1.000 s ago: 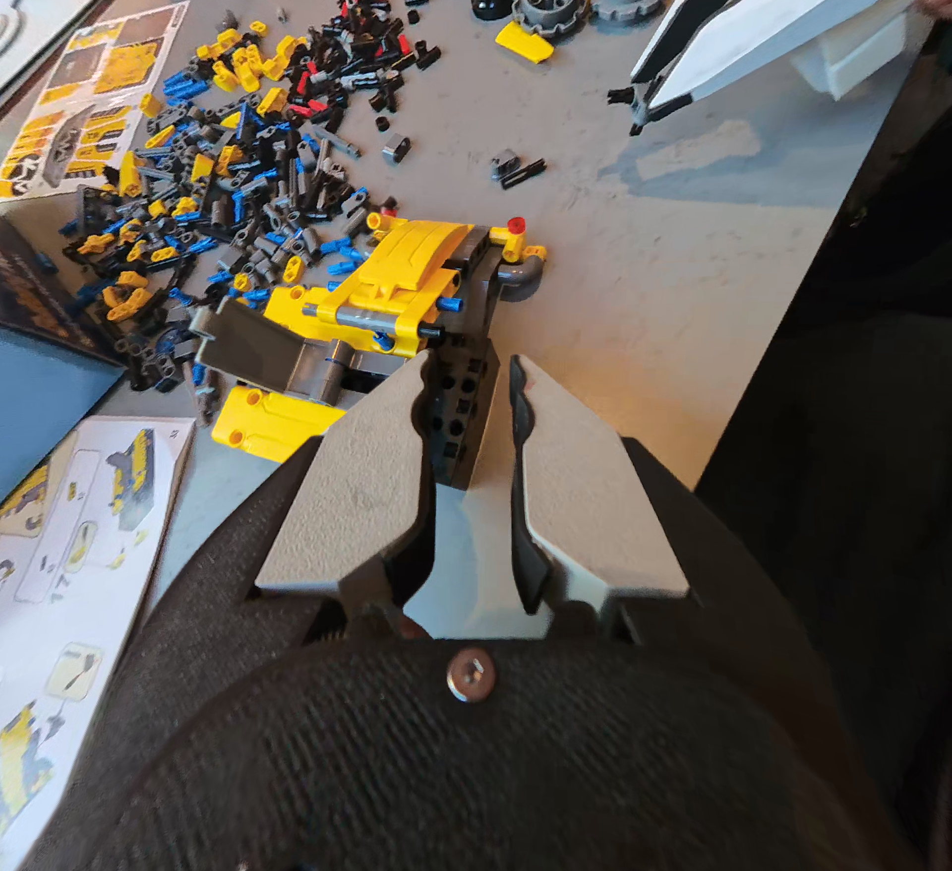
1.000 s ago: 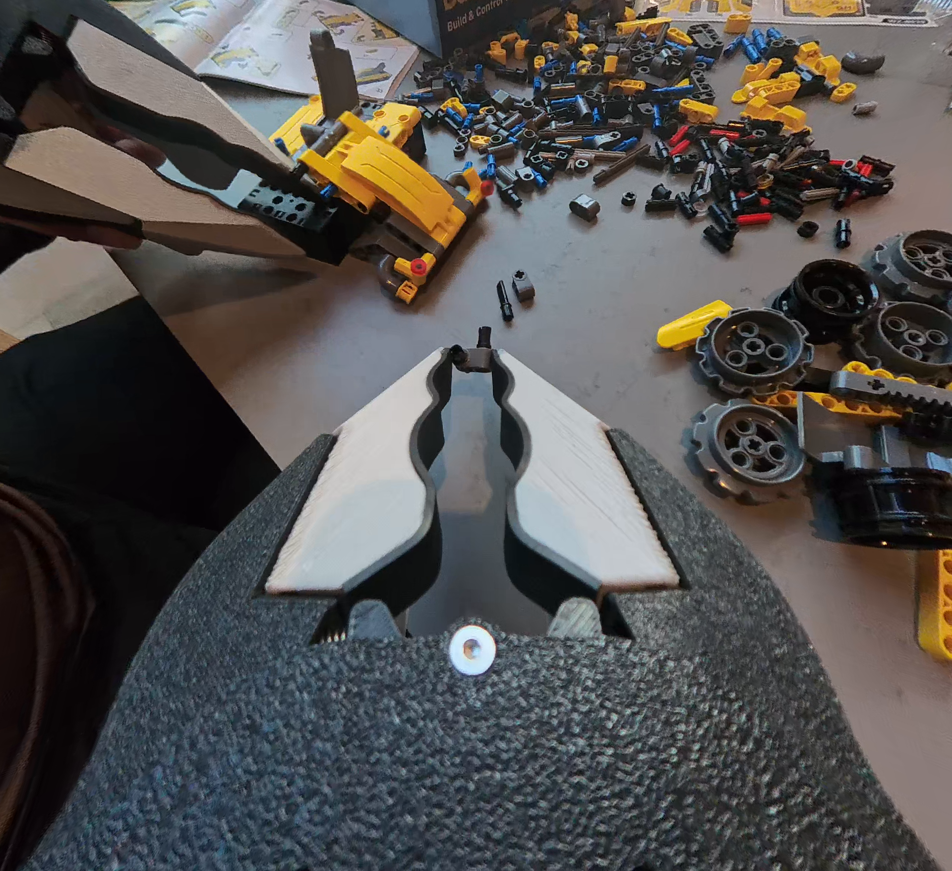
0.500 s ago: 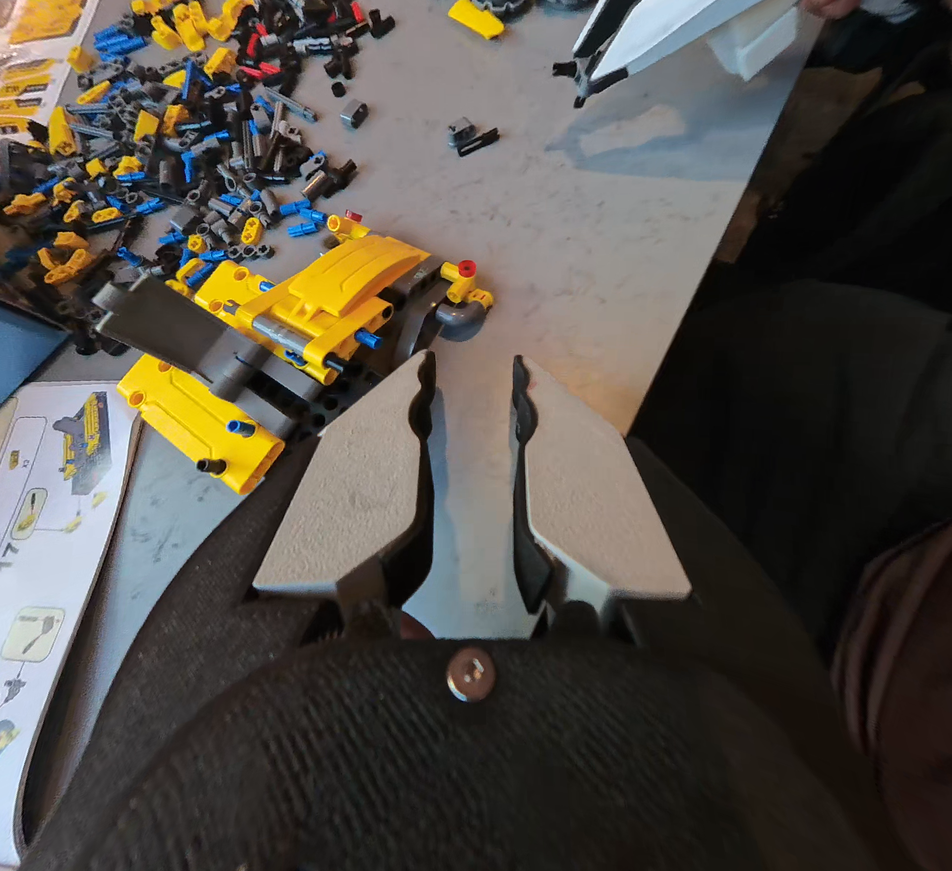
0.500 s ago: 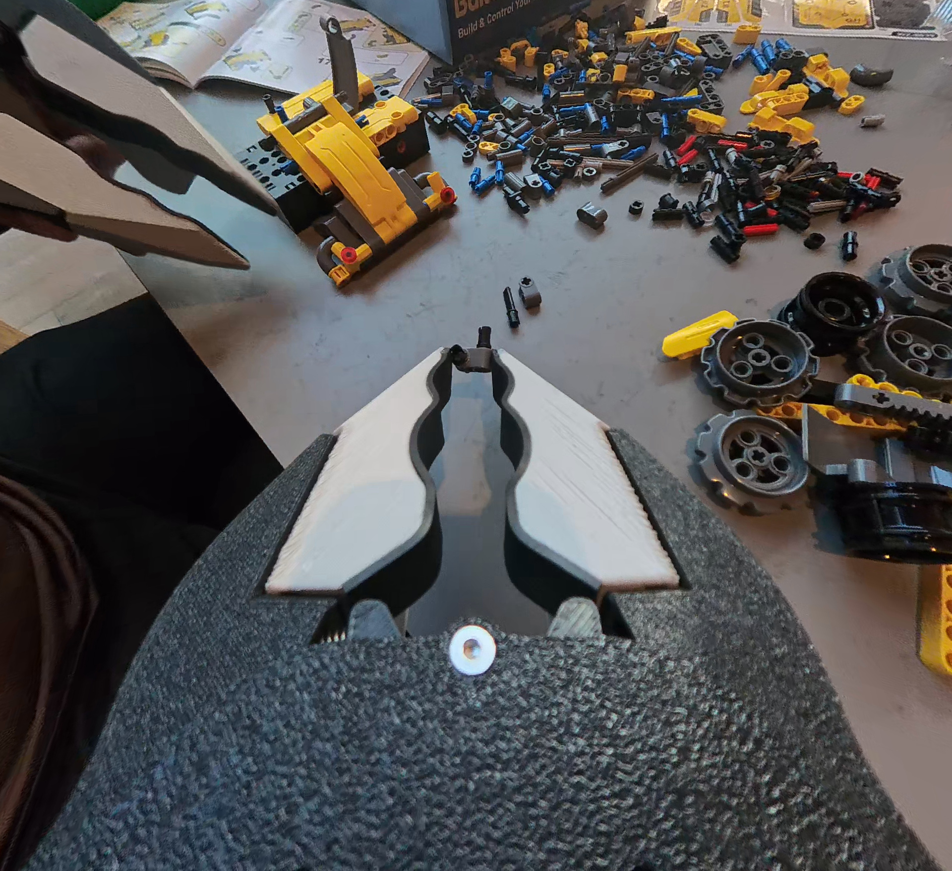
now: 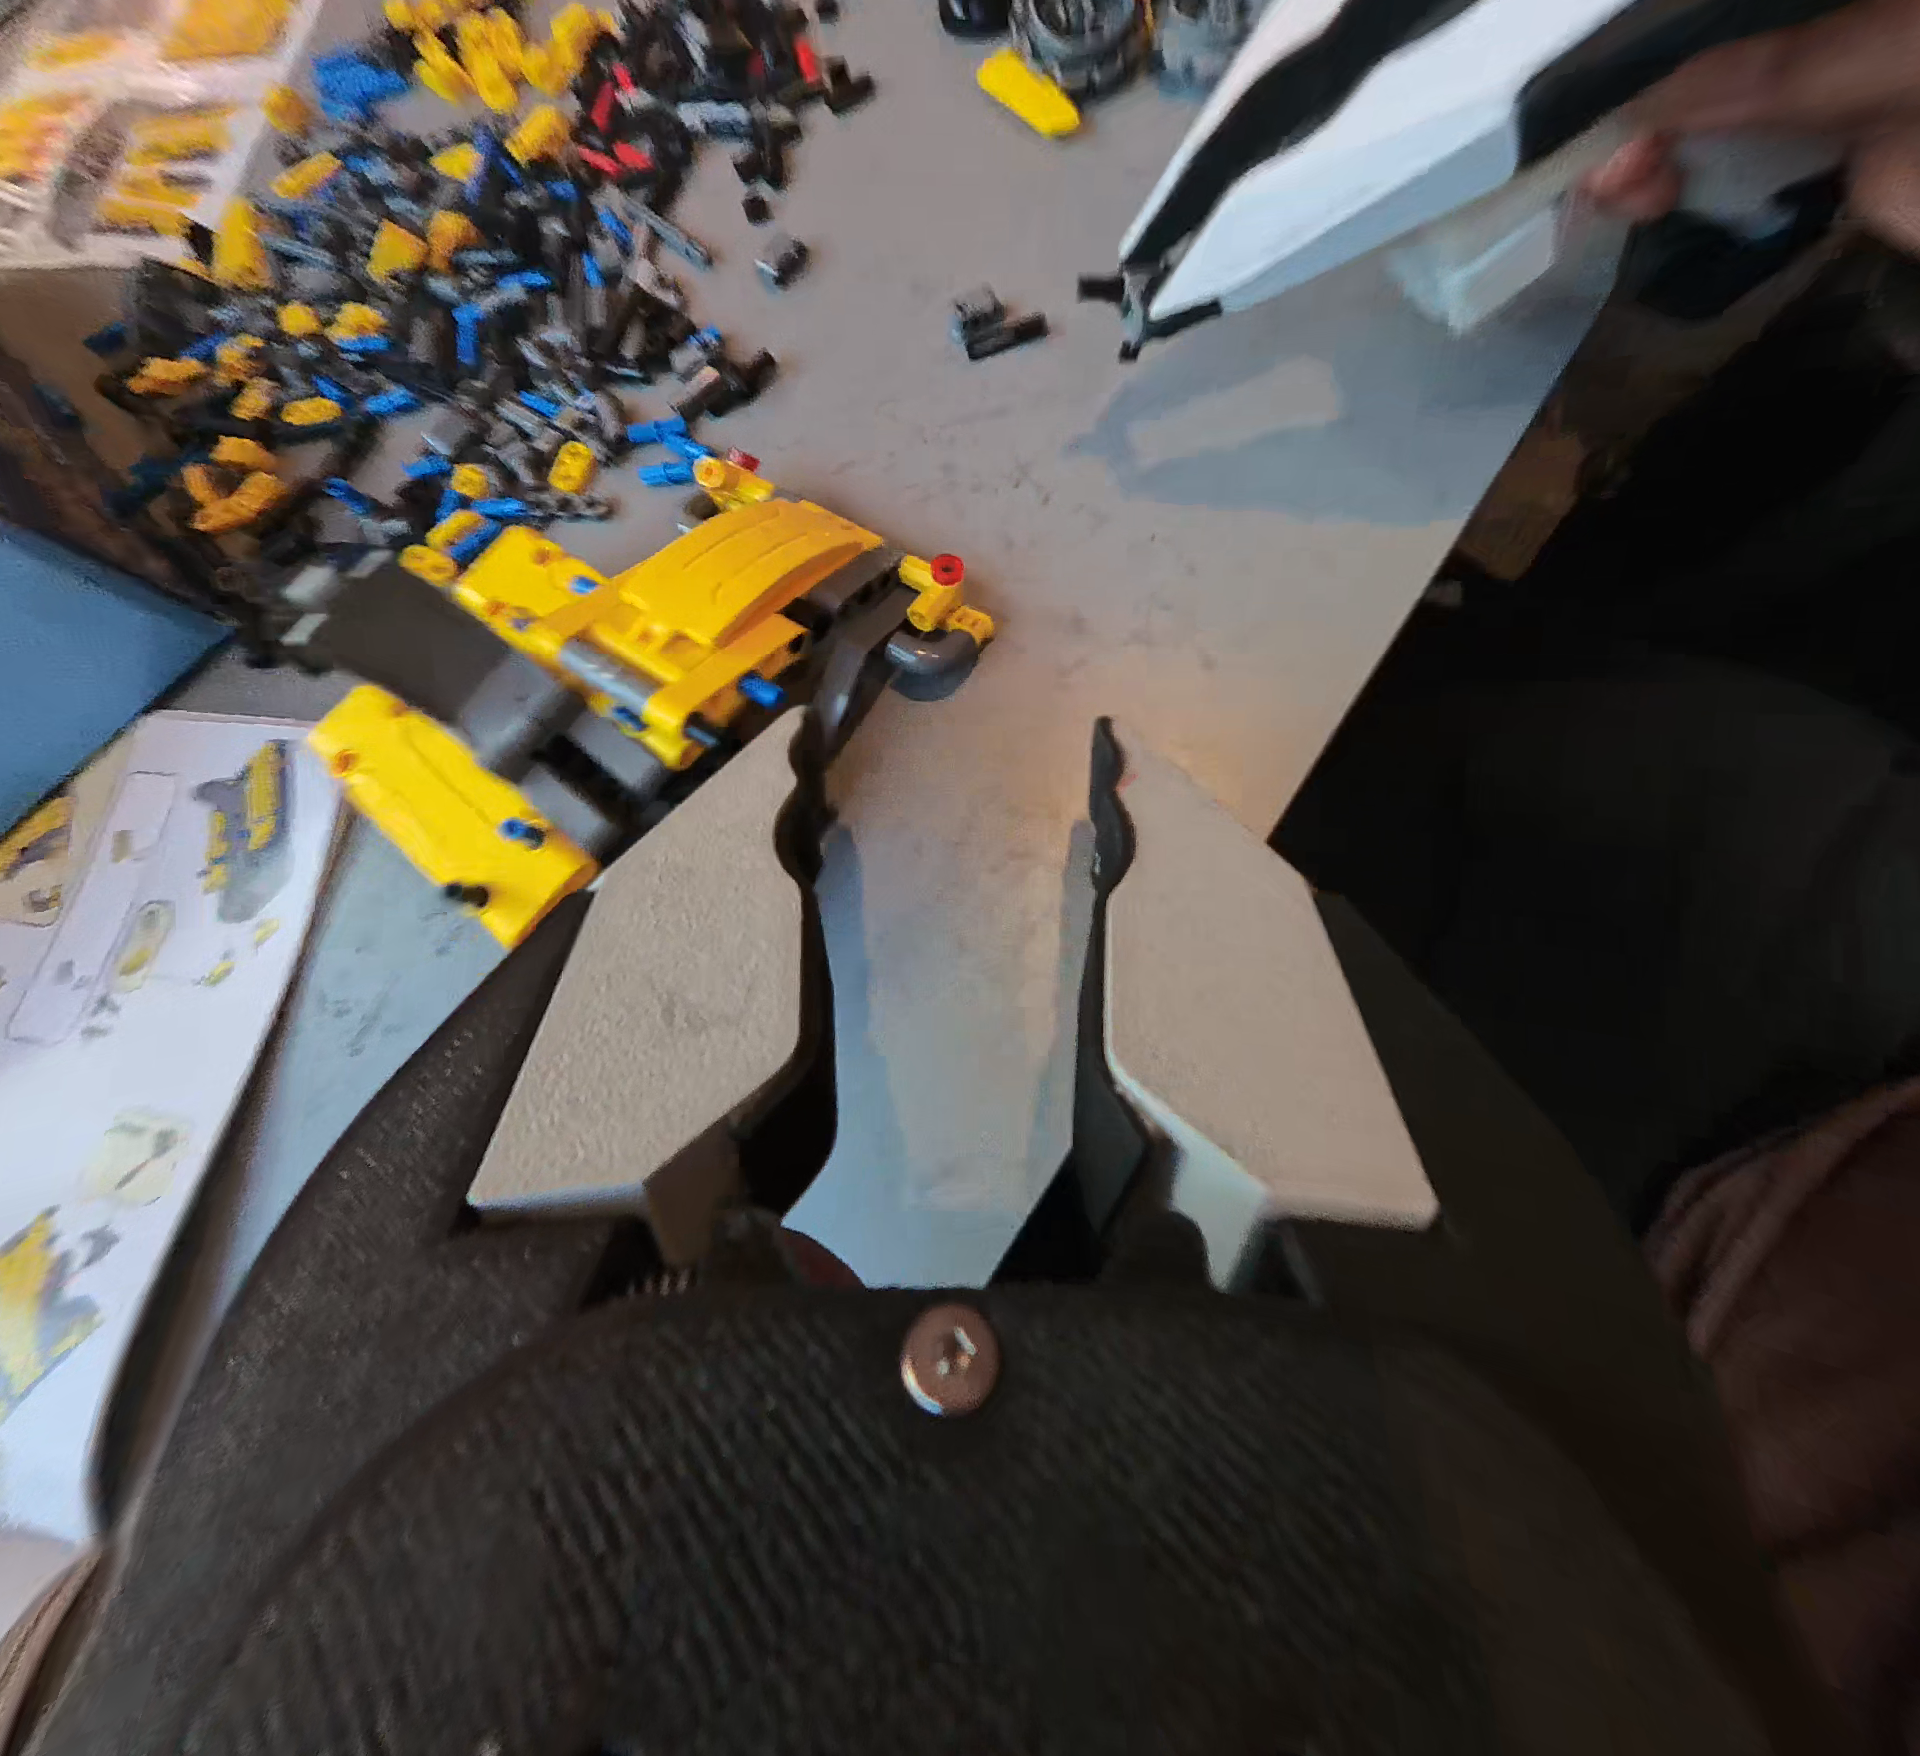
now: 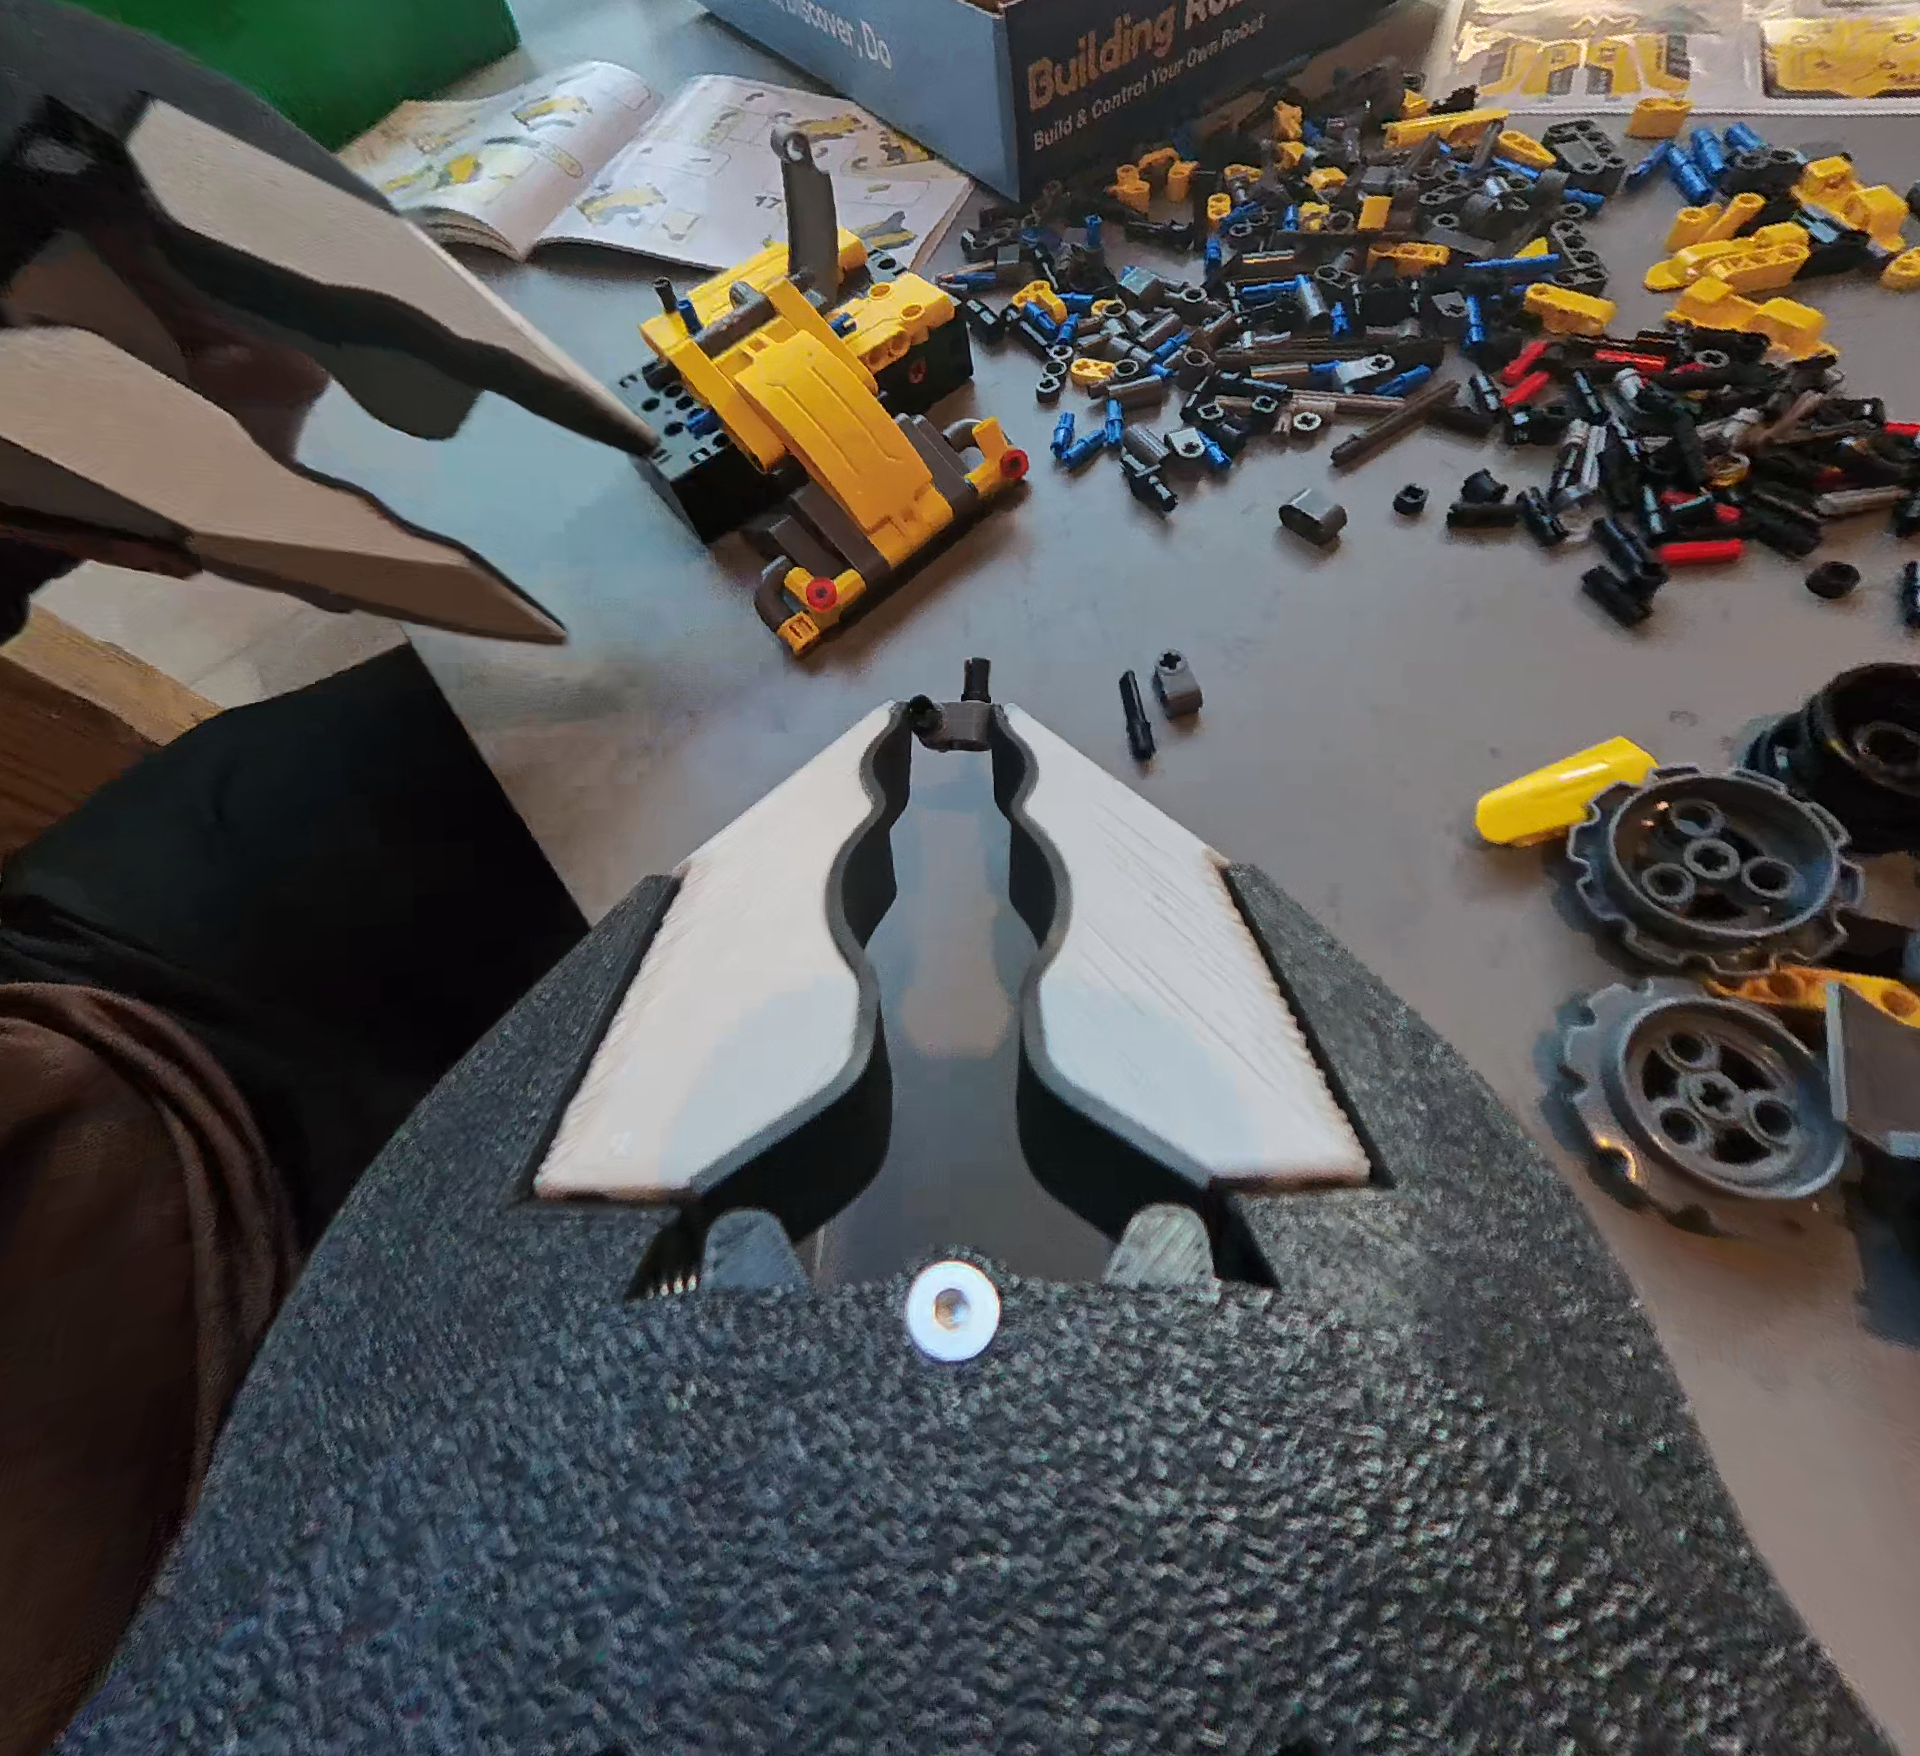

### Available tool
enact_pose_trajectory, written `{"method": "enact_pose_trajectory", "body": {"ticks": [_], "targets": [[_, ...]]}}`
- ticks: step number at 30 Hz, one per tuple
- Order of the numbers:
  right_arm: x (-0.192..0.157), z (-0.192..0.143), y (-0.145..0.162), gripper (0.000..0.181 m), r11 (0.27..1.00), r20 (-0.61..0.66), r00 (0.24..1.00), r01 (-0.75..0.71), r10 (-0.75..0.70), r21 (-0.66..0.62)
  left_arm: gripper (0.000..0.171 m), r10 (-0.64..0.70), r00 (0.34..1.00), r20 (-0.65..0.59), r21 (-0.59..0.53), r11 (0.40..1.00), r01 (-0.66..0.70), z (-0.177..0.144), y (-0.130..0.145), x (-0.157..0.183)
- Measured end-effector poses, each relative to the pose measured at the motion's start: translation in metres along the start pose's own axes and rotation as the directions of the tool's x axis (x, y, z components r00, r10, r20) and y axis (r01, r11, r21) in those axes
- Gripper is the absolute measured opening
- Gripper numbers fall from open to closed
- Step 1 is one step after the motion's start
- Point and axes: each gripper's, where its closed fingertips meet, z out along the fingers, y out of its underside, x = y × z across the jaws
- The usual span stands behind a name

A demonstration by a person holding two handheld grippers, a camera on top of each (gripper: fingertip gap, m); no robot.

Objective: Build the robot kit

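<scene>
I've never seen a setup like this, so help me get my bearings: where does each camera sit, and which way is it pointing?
Left wrist view: sits on the left gripper, looking along its open fingers over the grey table at the yellow model; a hand shows top right.
Right wrist view: sits on the right gripper, its fingers pinching a small dark connector; dark clothing shows at left.
Shared: the model, the loose-parts pile, and each view shows the other gripper.

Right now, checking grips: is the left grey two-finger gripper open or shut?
Open: the left grey two-finger gripper shows bare grey table between its parted fingertips, holding nothing.
</scene>
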Motion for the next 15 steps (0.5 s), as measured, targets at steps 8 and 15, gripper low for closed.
{"method": "enact_pose_trajectory", "body": {"ticks": [8,15], "targets": [[-0.018,0.012,-0.006,0.011,0.998,0.036,0.997,0.065,-0.064,-0.017,0.051,-0.413,0.891,-0.186,-0.172,0.907,0.385,0.000,0.006,-0.046],[-0.021,0.010,-0.004,0.011,0.996,0.041,0.995,0.086,-0.086,-0.015,0.012,-0.556,0.783,-0.278,-0.260,0.829,0.496,0.009,-0.005,-0.044]]}}
